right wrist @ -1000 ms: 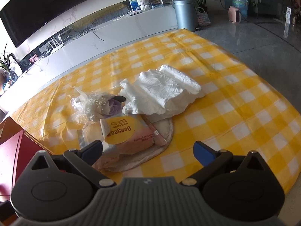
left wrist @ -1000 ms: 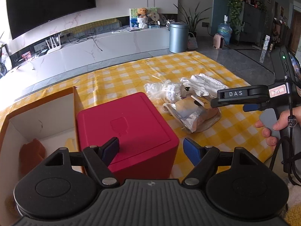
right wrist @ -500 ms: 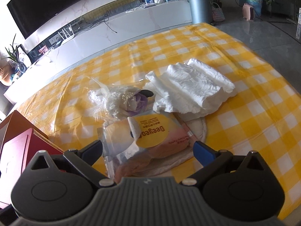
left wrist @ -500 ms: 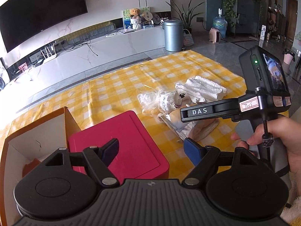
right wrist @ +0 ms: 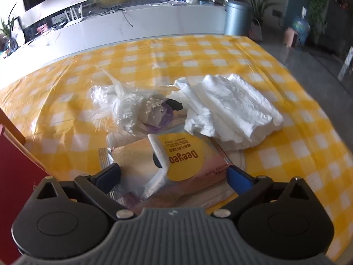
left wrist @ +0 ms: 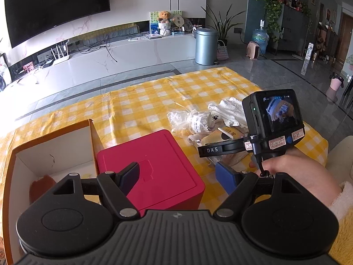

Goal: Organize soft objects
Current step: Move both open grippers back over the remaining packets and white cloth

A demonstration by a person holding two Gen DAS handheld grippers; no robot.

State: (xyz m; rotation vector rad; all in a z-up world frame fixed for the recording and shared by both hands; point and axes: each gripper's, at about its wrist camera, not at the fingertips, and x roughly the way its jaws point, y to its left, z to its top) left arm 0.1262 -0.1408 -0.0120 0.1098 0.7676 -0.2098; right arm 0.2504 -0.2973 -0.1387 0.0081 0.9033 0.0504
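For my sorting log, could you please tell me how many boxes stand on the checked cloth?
2: the red box before the left gripper, and the open cardboard box beside it, on its left; more may be hidden.

Left gripper [left wrist: 178, 176]: black ribbed housing, two round black discs at 7 and 5 o'clock of the left wrist view, silver screws at the linkage pivots, angular black arms ending in blue pads [left wrist: 225, 176]. Right gripper [right wrist: 173, 173]: same build, grey-black ribbed body, silver pivot screws, blue pads [right wrist: 239, 180] at its fingertips. Seen from the left wrist view at 3 o'clock, the right unit carries a black camera block with lit rear screen, green indicator light, white handwritten labels, a blue button, a thin black cable, and a black bar marked "DAS". The person's hand [left wrist: 293, 172] emerges from a fluffy cream-white sleeve [left wrist: 340, 201] with yellow fabric beneath
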